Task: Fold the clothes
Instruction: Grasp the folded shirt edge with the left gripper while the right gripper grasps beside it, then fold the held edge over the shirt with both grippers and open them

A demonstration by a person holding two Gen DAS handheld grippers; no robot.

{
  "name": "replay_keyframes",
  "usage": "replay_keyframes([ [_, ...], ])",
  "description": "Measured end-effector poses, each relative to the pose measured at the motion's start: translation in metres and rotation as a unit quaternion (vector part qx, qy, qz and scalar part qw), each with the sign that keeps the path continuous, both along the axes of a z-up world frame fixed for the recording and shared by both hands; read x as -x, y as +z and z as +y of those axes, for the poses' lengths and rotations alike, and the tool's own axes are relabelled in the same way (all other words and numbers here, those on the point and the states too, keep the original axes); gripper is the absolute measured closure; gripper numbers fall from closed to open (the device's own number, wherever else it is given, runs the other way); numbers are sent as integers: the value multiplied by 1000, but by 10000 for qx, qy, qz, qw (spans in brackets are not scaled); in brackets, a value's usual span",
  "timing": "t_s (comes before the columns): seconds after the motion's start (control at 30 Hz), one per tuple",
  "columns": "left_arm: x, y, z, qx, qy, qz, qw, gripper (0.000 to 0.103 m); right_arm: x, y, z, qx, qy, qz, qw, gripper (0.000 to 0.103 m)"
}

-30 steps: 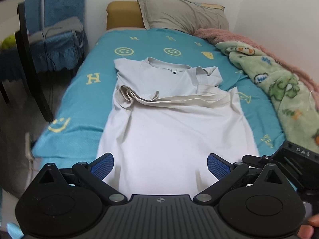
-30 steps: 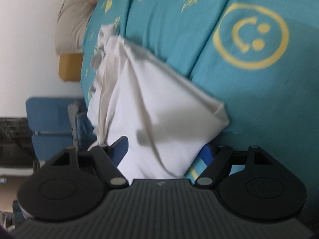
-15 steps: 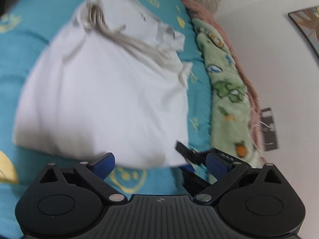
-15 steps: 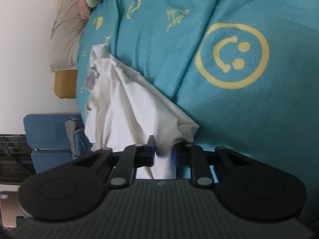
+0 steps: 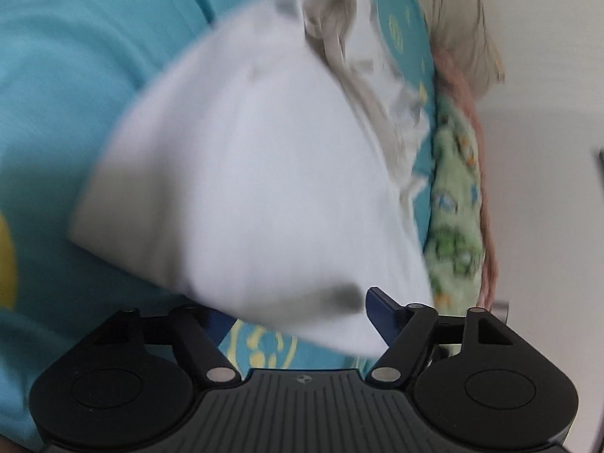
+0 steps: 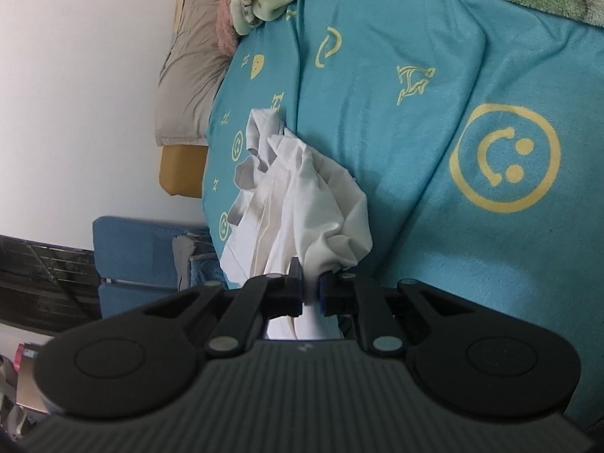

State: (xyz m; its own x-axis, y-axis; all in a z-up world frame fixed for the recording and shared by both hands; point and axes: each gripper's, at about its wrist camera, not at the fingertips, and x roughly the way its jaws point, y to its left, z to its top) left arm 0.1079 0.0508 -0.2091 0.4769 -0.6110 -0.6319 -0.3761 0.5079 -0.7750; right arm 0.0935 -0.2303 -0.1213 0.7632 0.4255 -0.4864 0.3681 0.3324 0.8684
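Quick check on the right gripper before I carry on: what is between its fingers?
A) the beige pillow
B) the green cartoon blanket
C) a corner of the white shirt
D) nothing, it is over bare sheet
C: in the right wrist view the right gripper is shut on the white shirt, whose fabric bunches up from between its pads.

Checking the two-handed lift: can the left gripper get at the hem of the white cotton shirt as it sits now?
Probably yes. The left gripper is closing with the white cotton shirt hem already between its fingers, nothing in between. The right gripper is clamped on another corner; the picture is blurred, so contact is uncertain.
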Motion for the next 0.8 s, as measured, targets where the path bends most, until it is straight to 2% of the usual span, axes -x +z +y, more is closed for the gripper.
replay_keyframes([
  [0.03, 2, 2, 5, -64, 177, -59, 9998, 40, 1, 0, -1, 22, -11, 4, 10000, 92],
  [0.1, 7, 5, 14, -193, 530, -176, 9983, 54, 1, 1, 0, 37, -8, -19, 10000, 92],
  [0.13, 9, 7, 17, -235, 668, -213, 9973, 57, 0, 2, 0, 73, -5, -44, 10000, 92],
  [0.17, 10, 9, 20, -270, 794, -244, 9962, 66, 0, 3, 0, 101, -3, -60, 9999, 92],
  [0.2, 10, 11, 22, -325, 879, -270, 9952, 78, -1, 3, 0, 128, -1, -76, 9999, 92],
  [0.3, 10, 16, 26, -358, 1020, -400, 9933, 92, -2, 5, 2, 202, 3, -108, 9997, 92],
  [0.43, 14, 39, 28, -606, 1095, -846, 9885, 96, -2, 10, 5, 359, 66, -202, 9991, 92],
  [0.53, 22, 65, 26, -834, 1093, -1344, 9814, 98, 2, 20, 7, 474, 112, -318, 9983, 93],
  [0.67, 39, 110, 23, -977, 1029, -1878, 9719, 98, 18, 47, 8, 643, 108, -621, 9959, 93],
  [0.8, 74, 156, 15, -1190, 834, -2377, 9604, 99, 46, 86, 3, 835, 187, -1049, 9908, 93],
])
